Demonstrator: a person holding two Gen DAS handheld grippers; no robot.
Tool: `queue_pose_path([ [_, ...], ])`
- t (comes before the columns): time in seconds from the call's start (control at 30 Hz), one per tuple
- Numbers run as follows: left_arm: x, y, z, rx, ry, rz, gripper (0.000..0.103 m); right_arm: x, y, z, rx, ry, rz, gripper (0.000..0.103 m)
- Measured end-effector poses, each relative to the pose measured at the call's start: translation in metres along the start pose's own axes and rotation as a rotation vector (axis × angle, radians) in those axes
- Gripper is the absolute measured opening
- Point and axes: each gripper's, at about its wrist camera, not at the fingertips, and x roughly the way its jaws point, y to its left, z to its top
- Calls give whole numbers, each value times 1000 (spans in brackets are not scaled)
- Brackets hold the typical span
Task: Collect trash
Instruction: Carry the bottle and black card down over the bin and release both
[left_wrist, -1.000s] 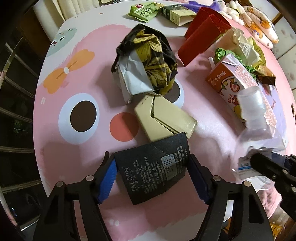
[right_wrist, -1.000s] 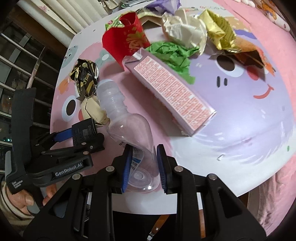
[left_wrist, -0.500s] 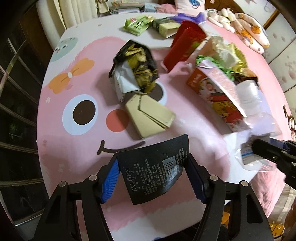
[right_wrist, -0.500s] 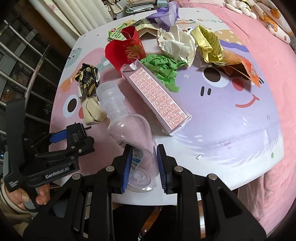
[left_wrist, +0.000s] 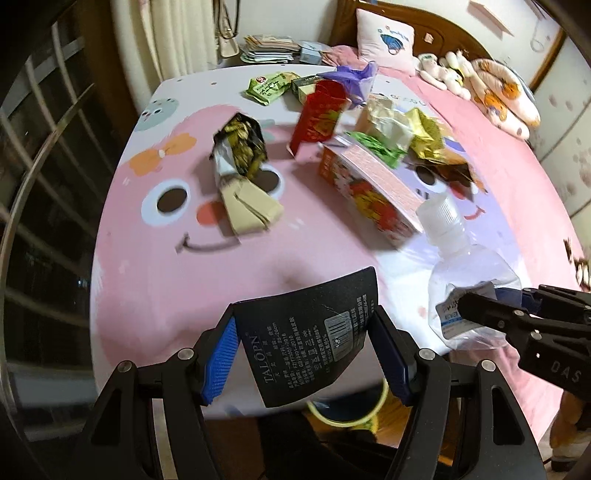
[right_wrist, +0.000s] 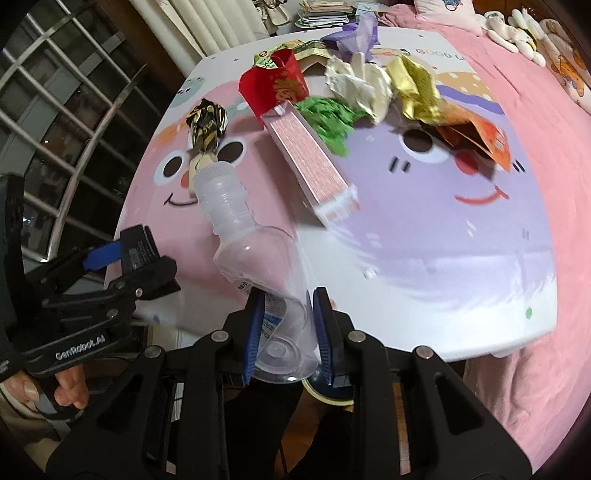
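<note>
Left gripper (left_wrist: 303, 354) clamps a black card sleeve (left_wrist: 314, 332); right gripper (right_wrist: 288, 332) pinches the base of a clear plastic bottle (right_wrist: 255, 254); both loads hang at the near edge of the table (right_wrist: 424, 280). Keep both grips firm and level while carrying; a yellow-rimmed container (left_wrist: 347, 410), probably the bin, sits below. Behind remain a juice carton (right_wrist: 310, 158), red box (right_wrist: 273, 85) and crumpled wrappers (right_wrist: 362, 85); nothing blocks the descent.
</note>
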Motion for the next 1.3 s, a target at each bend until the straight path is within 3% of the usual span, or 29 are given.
queue_pose_path([
  [0.33,-5,-77,-97,-84,-16,20,69,-1,-75,-84,42,101,76,24],
  [0.6,31,-97,-153,-99,81,40,69,35,-108,-149,78,210,108,24],
  [0.97,132,-105,-204,-91,245,60,71,148,-158,-241,254,386,61,24],
  [1.3,240,-110,-235,-67,291,83,74,264,-199,-285,364,423,-14,25],
])
